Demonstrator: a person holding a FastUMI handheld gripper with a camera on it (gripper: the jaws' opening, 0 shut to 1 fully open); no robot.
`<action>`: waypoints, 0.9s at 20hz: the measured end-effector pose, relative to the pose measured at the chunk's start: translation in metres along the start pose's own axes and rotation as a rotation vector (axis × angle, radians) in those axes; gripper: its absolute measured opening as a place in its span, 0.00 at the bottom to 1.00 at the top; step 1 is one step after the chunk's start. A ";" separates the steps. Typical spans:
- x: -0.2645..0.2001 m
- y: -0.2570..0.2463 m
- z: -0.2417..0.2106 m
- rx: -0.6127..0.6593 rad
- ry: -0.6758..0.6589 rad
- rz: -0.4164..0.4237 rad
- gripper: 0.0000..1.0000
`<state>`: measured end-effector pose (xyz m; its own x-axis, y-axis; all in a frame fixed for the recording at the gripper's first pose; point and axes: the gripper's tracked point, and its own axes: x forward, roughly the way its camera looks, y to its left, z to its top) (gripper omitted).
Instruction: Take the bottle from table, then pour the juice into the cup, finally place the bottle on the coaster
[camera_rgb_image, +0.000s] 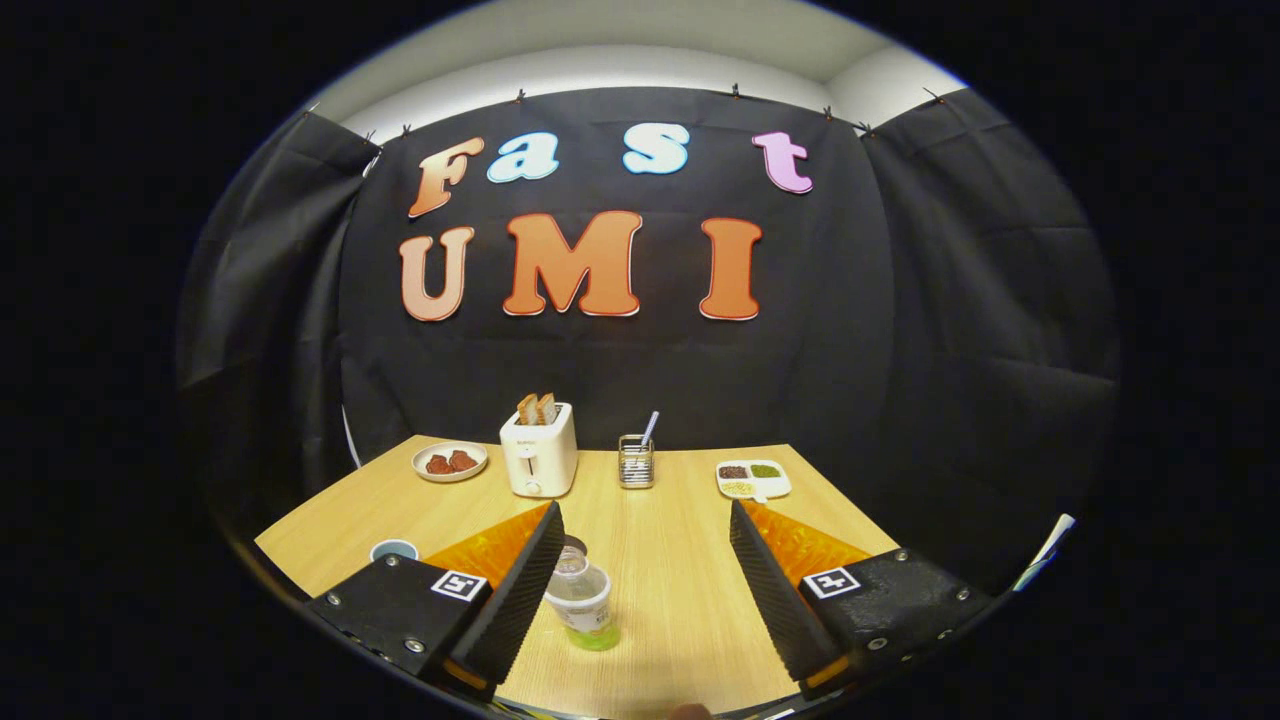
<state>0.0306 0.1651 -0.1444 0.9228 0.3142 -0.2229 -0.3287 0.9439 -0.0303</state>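
A small clear bottle (582, 600) with green juice at its bottom stands upright on the wooden table (660, 560). It sits between my fingers, close to the inner side of the left finger (520, 590) and well apart from the right one. My gripper (645, 510) is open wide and holds nothing. A dark round object (577, 544) peeks out just behind the bottle, mostly hidden, so I cannot tell what it is. A small round cup or dish with a pale blue rim (394, 550) rests on the table outside the left finger.
Along the table's far edge stand a plate of reddish food (450, 462), a white toaster with toast (538, 455), a metal holder with a utensil (635, 462) and a divided dish (753, 480). Black cloth walls close in the booth.
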 end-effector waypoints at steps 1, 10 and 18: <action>0.004 0.004 -0.004 -0.010 0.002 0.004 0.99; 0.033 0.036 -0.060 -0.013 0.108 0.067 0.99; 0.059 0.050 -0.110 -0.043 0.185 0.094 0.99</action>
<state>0.0467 0.2198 -0.2664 0.8367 0.3727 -0.4013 -0.4233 0.9050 -0.0420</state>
